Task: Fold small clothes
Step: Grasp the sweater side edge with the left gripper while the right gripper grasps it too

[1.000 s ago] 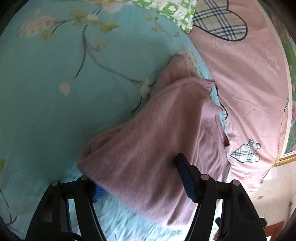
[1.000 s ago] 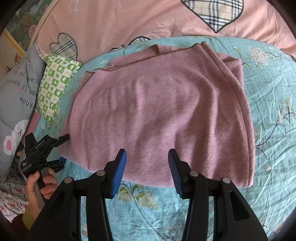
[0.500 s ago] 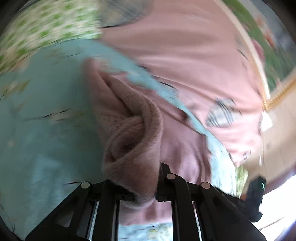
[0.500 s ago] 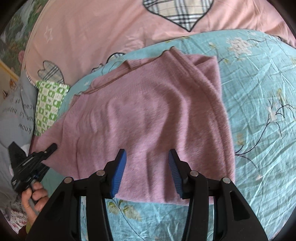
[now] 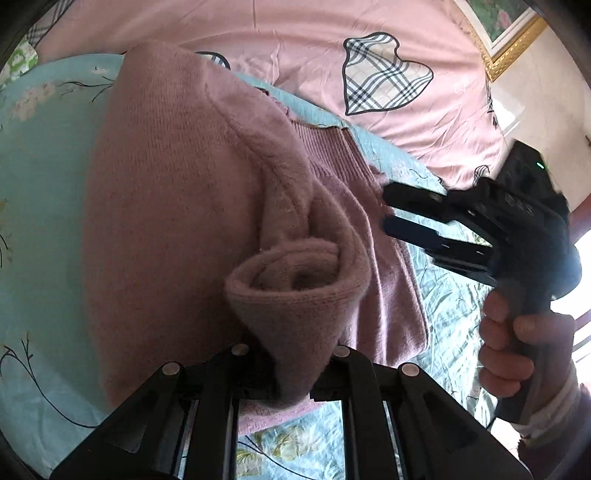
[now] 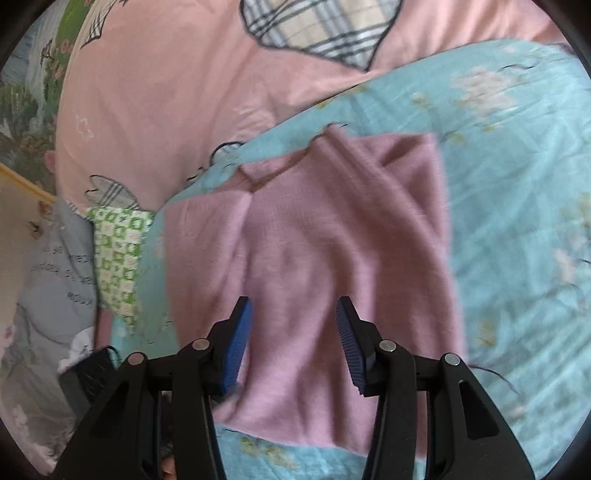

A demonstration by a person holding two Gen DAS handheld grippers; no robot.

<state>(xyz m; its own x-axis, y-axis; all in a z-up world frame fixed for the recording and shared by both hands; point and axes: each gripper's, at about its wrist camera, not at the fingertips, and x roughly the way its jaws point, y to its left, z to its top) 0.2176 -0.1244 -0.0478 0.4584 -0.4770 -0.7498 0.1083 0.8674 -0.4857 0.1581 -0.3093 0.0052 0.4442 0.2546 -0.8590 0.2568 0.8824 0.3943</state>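
Note:
A mauve knitted sweater [image 6: 332,236] lies on the turquoise floral bedsheet [image 6: 517,206]. My left gripper [image 5: 293,373] is shut on a bunched edge of the sweater [image 5: 177,206] and holds that side lifted and folded over the rest. My right gripper [image 6: 293,347] is open, its blue pads over the sweater's near part, holding nothing. It also shows in the left wrist view [image 5: 402,214], held by a hand, open at the sweater's right edge.
A pink quilt [image 6: 177,96] with plaid heart patches lies beyond the sheet. A green-and-white checked pillow [image 6: 118,254] and a grey printed cushion [image 6: 51,288] lie at the left. A gold-framed picture [image 5: 506,33] hangs on the wall.
My left gripper has shut on the sweater's edge and carried it up and across toward the right gripper, folding that side over. The right gripper stayed open above the sweater.

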